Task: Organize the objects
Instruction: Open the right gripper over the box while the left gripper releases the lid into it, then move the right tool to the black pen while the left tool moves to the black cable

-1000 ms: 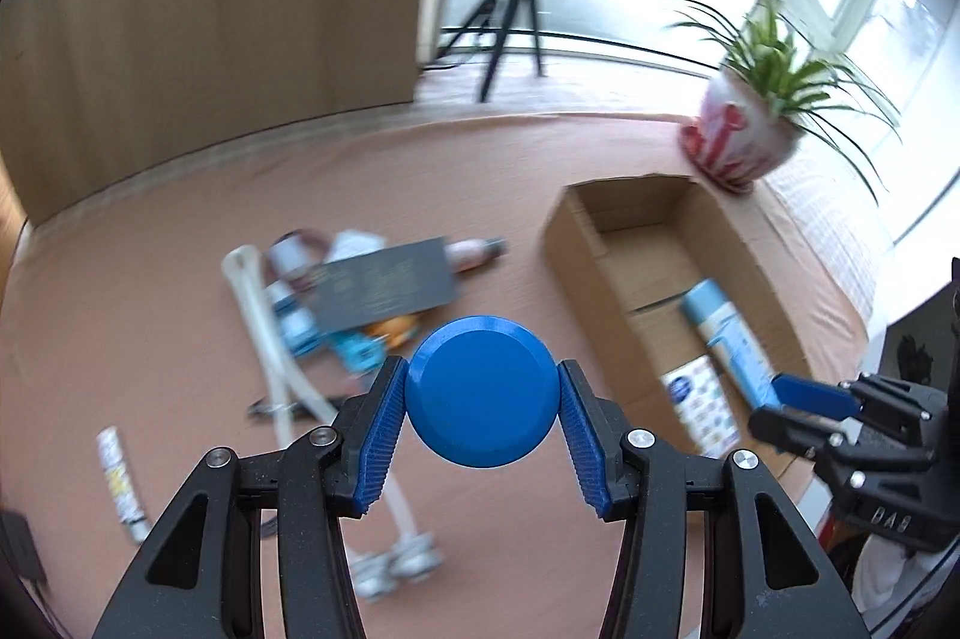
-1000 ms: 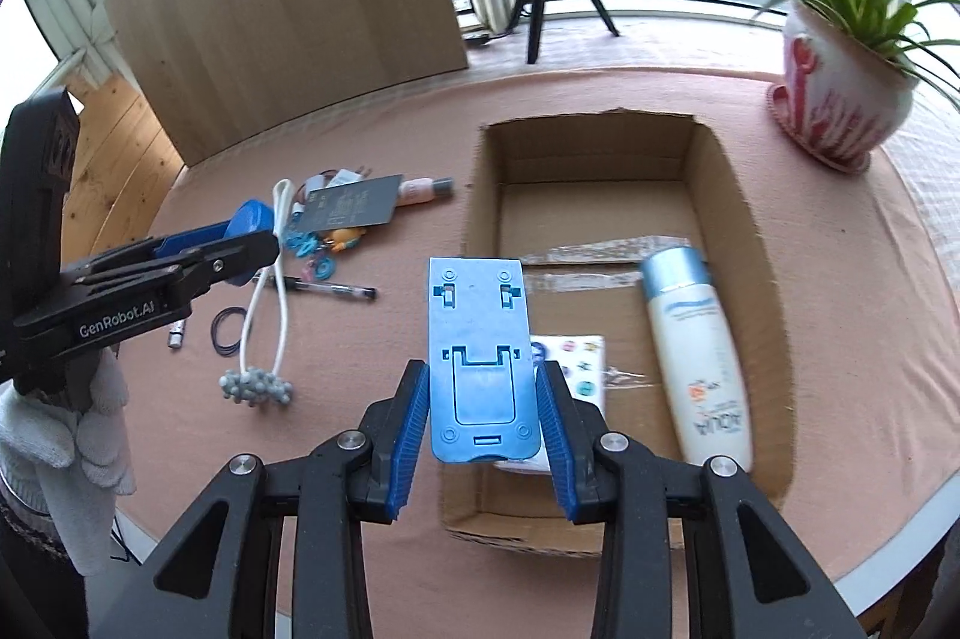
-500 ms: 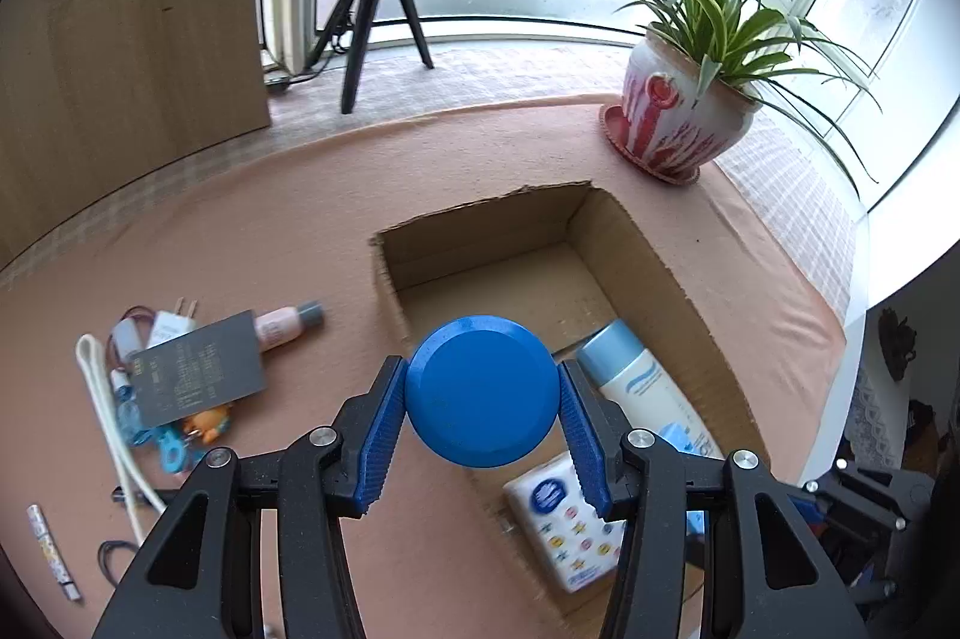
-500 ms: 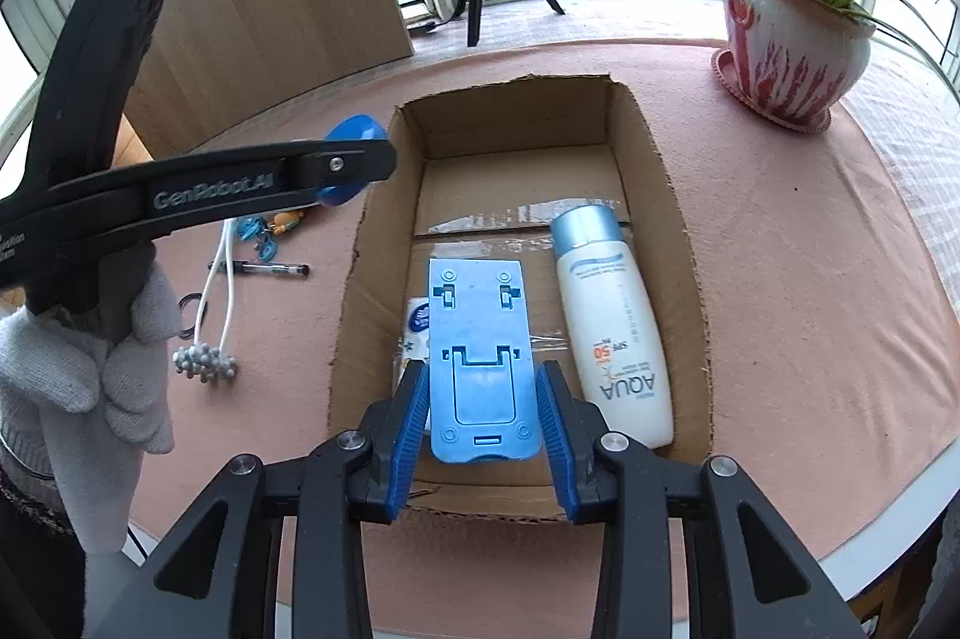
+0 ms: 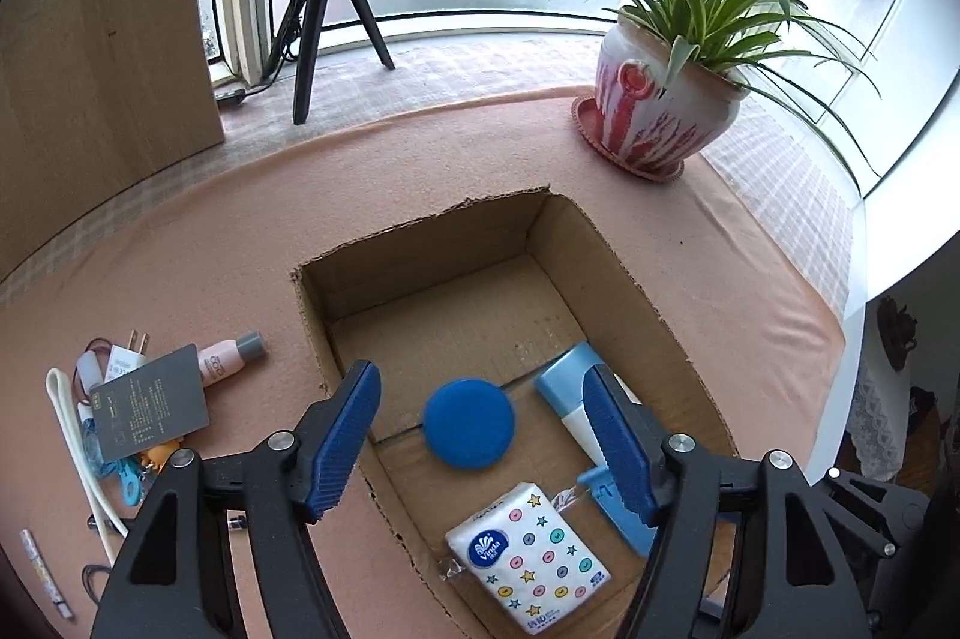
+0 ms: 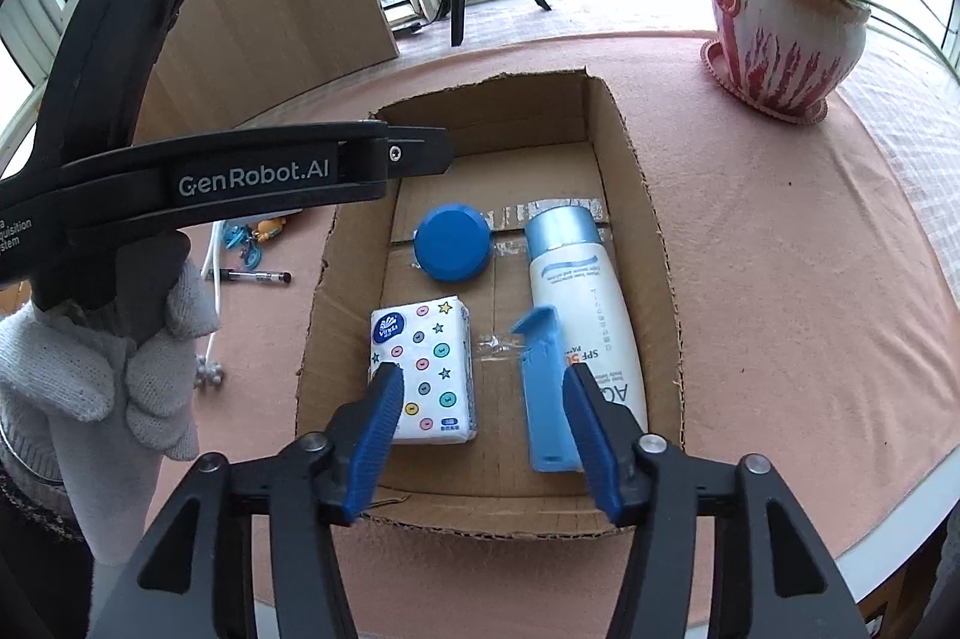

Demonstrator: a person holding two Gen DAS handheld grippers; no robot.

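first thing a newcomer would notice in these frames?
Probably the open cardboard box mid-table, holding a blue round lid, a sunscreen bottle, a tissue pack and a blue stand. Both the left gripper and right gripper hang open above it. The potted plant stands beyond.

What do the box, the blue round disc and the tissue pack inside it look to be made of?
Box: plain brown corrugated cardboard, matte, with ragged torn top edges and tape on the floor.
Blue round disc: probably moulded plastic, smooth, with a soft sheen.
Tissue pack: thin glossy plastic film printed with buttons and stars; a clear crimped end shows.
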